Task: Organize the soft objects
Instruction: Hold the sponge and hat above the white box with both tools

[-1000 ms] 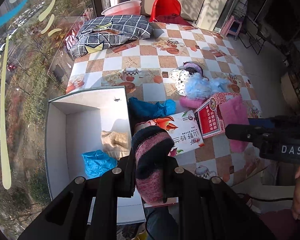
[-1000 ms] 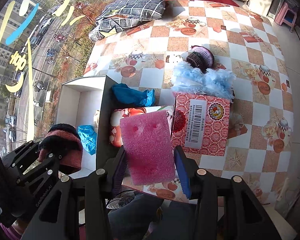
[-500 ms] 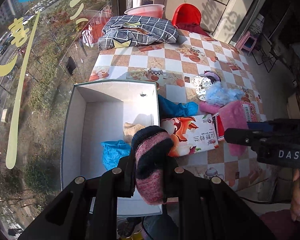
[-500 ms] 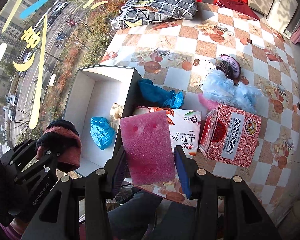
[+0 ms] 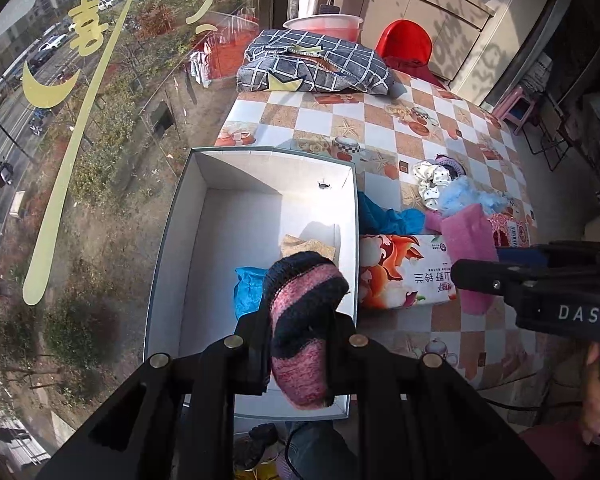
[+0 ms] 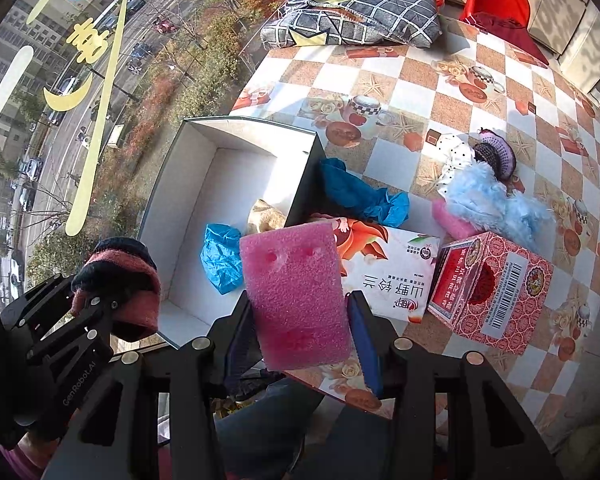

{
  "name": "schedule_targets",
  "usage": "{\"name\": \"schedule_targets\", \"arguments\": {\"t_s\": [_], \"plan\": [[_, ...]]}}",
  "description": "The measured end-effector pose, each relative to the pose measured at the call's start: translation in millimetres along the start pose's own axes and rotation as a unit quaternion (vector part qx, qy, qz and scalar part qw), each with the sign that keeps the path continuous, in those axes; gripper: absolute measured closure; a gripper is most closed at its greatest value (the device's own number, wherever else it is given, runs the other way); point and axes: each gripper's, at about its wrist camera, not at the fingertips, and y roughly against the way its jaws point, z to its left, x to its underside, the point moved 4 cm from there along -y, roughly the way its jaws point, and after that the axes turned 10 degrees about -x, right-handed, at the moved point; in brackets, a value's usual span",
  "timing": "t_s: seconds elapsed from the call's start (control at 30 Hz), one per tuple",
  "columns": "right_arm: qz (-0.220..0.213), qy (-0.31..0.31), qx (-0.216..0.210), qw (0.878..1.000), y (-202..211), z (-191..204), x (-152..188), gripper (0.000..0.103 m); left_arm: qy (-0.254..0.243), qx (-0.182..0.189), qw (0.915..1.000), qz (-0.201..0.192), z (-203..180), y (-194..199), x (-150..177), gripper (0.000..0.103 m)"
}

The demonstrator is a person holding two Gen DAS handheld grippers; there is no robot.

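Note:
My left gripper [image 5: 300, 332] is shut on a black and pink knitted sock [image 5: 302, 320] and holds it over the near end of an open white box [image 5: 172, 240]. The box holds a blue crumpled piece [image 5: 246, 290] and a beige cloth [image 5: 308, 245]. My right gripper [image 6: 300, 320] is shut on a pink foam sponge [image 6: 296, 296], above the table's near edge beside the box [image 6: 172, 176]. The left gripper with the sock [image 6: 118, 280] shows at the left of the right wrist view. Loose on the table lie a blue cloth [image 6: 360, 196], a light blue fluffy piece [image 6: 496, 204], a dotted white scrunchie [image 6: 456, 156] and a purple knitted piece [image 6: 498, 156].
A flat printed carton [image 6: 392, 276] and a red patterned box [image 6: 492, 288] lie right of the white box. A checked pillow [image 5: 316, 64] lies at the table's far end, with a pink basin [image 5: 324, 26] and a red chair [image 5: 404, 44] behind. A window runs along the left.
Both grippers have moved left with their loads. The sock now hangs over the box instead of over the printed carton, and the sponge is nearer the box.

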Motion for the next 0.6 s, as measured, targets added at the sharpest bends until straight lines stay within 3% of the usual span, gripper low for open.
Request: {"name": "schedule_targets", "arguments": {"t_s": [0.6], "plan": [[0.014, 0.026, 0.002, 1.0, -11.1, 18.0, -6.6, 0.055, 0.031, -0.004, 0.9995, 0.005, 20.5, -2.9, 3.4, 0.083]]}}
